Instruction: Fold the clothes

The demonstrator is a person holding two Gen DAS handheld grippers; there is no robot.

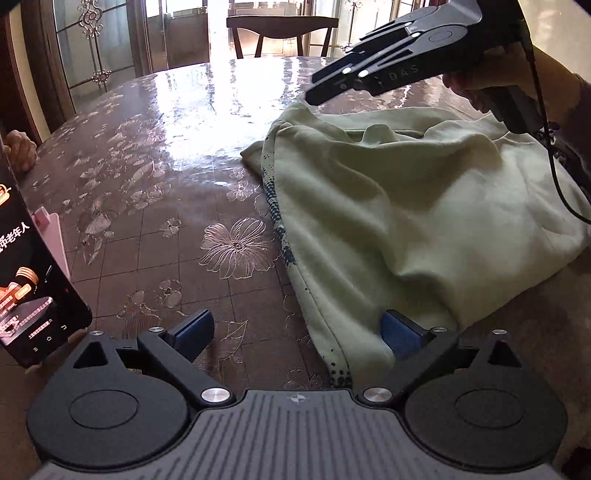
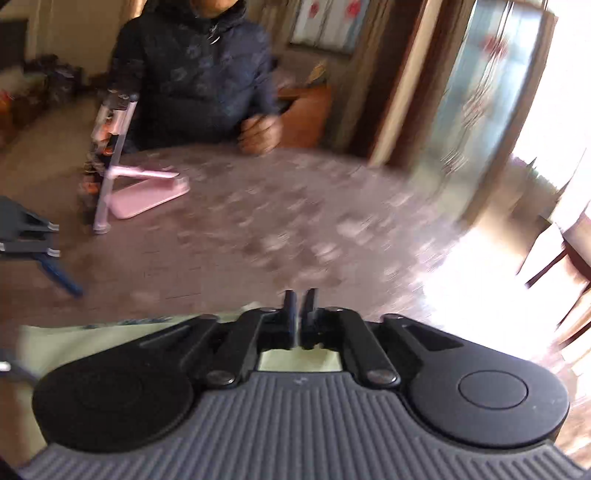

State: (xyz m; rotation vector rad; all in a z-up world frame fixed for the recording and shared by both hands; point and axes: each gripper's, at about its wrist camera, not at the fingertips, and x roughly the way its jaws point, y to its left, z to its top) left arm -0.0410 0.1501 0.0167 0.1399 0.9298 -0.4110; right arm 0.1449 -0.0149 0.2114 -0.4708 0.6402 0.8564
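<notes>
Phone point(image 1: 33, 280) on its pink stand point(image 1: 51, 236) sits at your far left, propped upright near the desk point(image 1: 155, 177) edge so the seated person point(image 2: 192, 74) can watch it; that person's hand point(image 2: 260, 133) rests on the rim beyond. Both are well apart from the work, but a wide sweep to that side would knock the stand.

Next comes your left hand-held gripper point(image 1: 299, 332), jaws spread wide with nothing between the pads. One blue finger point(image 1: 195, 334) hangs over bare desk, the other point(image 1: 400, 334) sits against the near hem of the pale green garment point(image 1: 399, 206). Judging by that, you are lined up to take the hem, or have just let it go; the frames do not say which.

The garment lies rumpled on the right half of the desk, one side turned over so the dotted blue print along its edge shows. It is bunched, not flat, so the fold is far from finished and the cloth will want smoothing first.

Your right hand-held gripper point(image 1: 325, 88) hovers above the garment's far edge, jaws drawn narrow with a slit left; no cloth appears between the tips in its own blurred view. Its cable point(image 1: 554, 166) dangles over the fabric and could snag. A chair point(image 1: 282, 31) stands behind the desk, out of the way.
</notes>
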